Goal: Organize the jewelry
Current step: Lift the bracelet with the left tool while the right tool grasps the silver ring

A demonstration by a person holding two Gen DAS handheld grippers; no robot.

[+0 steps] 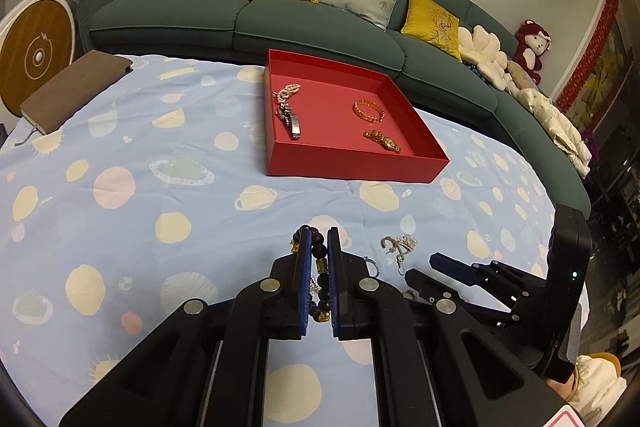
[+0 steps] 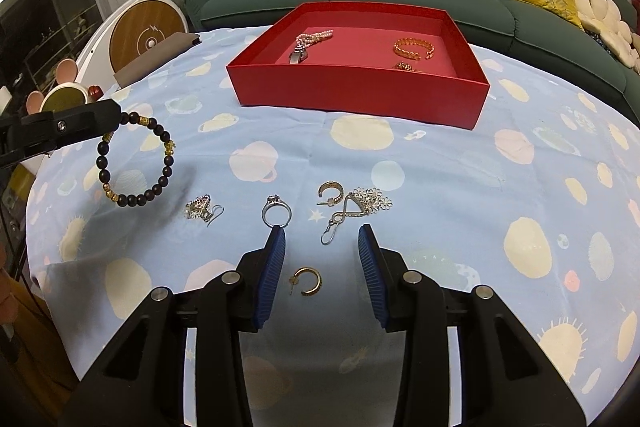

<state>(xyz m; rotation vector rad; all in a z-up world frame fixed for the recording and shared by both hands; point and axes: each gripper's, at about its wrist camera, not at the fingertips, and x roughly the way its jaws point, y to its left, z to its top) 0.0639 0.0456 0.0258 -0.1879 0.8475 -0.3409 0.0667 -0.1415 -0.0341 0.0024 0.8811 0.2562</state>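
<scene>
My left gripper (image 1: 319, 233) is shut on a dark bead bracelet with gold beads (image 1: 320, 269). In the right wrist view the bracelet (image 2: 136, 163) hangs from that gripper (image 2: 116, 117) above the spotted cloth. My right gripper (image 2: 322, 231) stands open low over the cloth, with a gold hoop earring (image 2: 308, 281) lying loose between its fingers. Just beyond its tips lie a silver ring (image 2: 276, 213), a second hoop earring (image 2: 330, 191), an infinity-shaped earring (image 2: 352, 211) and a small drop earring (image 2: 202, 209). The red box (image 1: 352, 167) holds a pearl piece, a silver watch, a gold bracelet and a gold watch.
A brown notebook (image 1: 76, 87) lies at the cloth's far left corner beside a round white and wood device (image 1: 32, 55). A green sofa (image 1: 240, 23) with cushions runs behind the table. The red box (image 2: 360, 99) sits at the far middle of the cloth.
</scene>
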